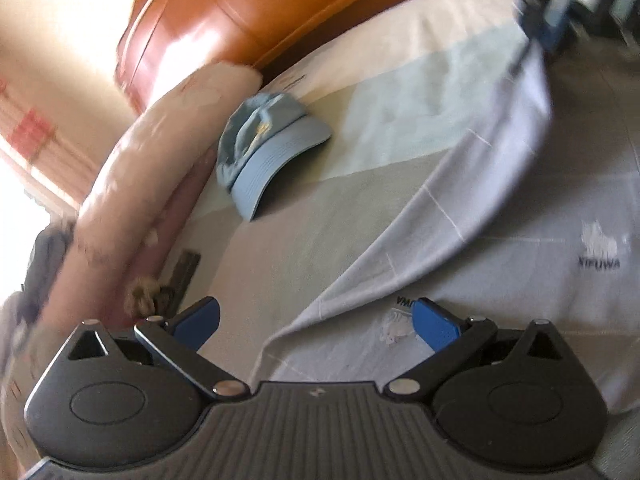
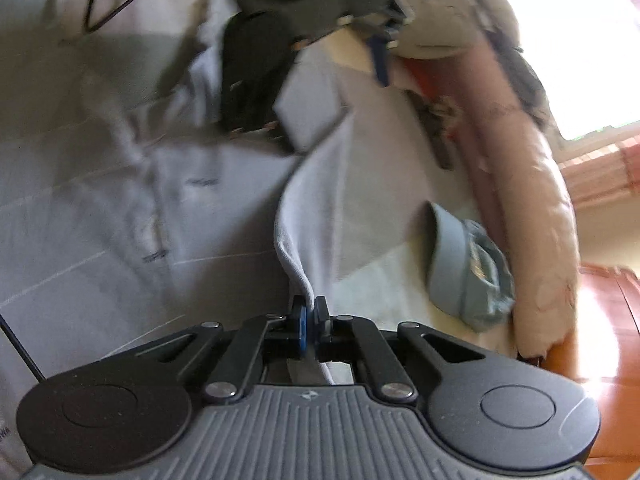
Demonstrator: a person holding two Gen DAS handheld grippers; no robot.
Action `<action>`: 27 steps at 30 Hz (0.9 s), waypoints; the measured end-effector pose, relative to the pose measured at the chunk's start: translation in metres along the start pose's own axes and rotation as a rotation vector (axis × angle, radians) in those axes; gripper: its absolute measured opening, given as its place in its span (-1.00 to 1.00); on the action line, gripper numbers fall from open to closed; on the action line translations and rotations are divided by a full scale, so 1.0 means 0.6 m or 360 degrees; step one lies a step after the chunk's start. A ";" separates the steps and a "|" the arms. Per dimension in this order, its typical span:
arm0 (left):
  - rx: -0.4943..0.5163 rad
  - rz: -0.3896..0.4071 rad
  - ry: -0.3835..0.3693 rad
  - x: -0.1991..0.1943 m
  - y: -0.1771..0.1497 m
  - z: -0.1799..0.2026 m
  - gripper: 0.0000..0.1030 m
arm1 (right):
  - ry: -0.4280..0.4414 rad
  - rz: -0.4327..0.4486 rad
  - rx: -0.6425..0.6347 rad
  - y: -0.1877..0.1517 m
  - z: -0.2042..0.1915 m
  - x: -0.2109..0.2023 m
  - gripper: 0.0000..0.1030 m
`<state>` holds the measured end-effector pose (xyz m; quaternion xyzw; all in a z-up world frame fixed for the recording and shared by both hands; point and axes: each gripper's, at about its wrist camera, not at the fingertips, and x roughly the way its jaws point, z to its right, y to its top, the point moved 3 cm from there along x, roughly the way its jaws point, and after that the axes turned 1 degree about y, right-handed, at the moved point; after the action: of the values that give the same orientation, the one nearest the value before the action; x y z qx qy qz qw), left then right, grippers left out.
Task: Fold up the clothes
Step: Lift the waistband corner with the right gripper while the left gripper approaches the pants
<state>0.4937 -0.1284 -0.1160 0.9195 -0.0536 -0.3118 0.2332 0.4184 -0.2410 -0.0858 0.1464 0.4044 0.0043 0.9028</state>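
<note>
Garment: pale grey cotton shirt [image 1: 520, 216] with thin white lines, spread on the bed [image 1: 304, 216] beside the light blue fabric cap [image 1: 264, 152].
Right gripper [image 2: 310, 314]: pinched tight on the shirt's edge.
Left gripper [image 1: 316, 324]: jaws apart, empty, above the shirt.

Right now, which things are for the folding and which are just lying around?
For the folding:
- grey shirt
- right hand-held gripper, shut on the shirt's edge
- left hand-held gripper, open

Just lying around:
- blue cap
- pink rolled blanket
</note>
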 end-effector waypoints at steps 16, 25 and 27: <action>0.0706 0.0117 0.0190 0.018 0.004 0.033 0.95 | 0.0021 0.0024 0.0302 -0.013 -0.001 -0.065 -0.92; 0.0707 0.0105 0.0029 0.016 -0.013 0.064 -0.70 | 0.0047 0.0004 0.0341 -0.018 -0.008 -0.062 -0.92; 0.0737 0.0069 0.0016 0.015 -0.020 0.088 -1.00 | 0.0050 0.0002 0.0348 -0.018 -0.011 -0.064 -0.92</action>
<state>0.4688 -0.1410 -0.1634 0.9486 -0.1424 -0.2816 0.0230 0.3868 -0.2545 -0.0648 0.2441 0.4164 -0.0370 0.8750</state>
